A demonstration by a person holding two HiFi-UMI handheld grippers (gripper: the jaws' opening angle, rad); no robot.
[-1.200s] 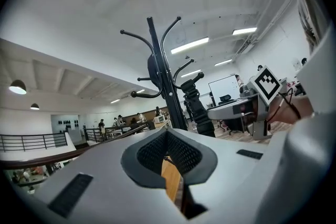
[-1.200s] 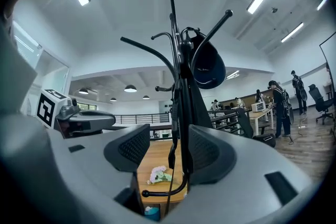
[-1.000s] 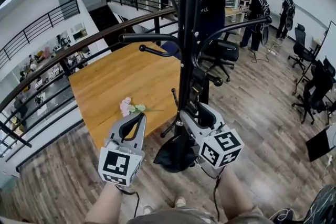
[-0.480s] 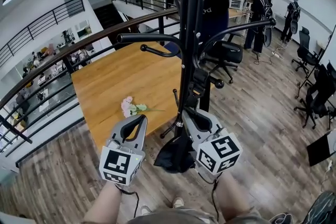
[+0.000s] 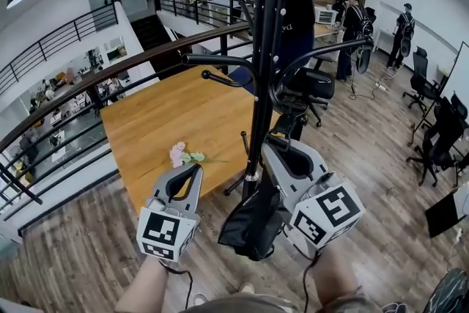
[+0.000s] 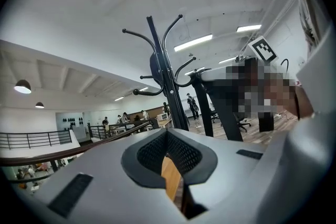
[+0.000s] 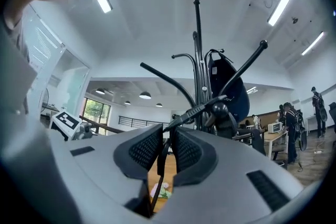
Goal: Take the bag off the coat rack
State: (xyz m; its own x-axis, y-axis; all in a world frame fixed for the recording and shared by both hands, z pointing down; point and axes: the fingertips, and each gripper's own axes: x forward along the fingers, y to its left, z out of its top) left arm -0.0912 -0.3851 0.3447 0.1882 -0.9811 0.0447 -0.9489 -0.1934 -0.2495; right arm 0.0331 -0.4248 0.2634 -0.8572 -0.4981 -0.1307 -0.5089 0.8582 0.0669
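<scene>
The black coat rack stands straight ahead, its pole also showing in the left gripper view. A black bag hangs low beside the pole by a thin strap. My right gripper is shut on that strap just right of the pole. Its jaws have just been closing on the strap, then eased slightly with it still between them. A dark blue bag hangs from an upper hook. My left gripper is shut and empty, left of the pole.
A wooden table with pink flowers lies behind the rack, beside a dark railing. Office chairs and several people are at the back right. Curved rack hooks jut out at mid height.
My right gripper has closed on the strap and risen, and the black bag has come up with it. The left gripper has stayed in place.
</scene>
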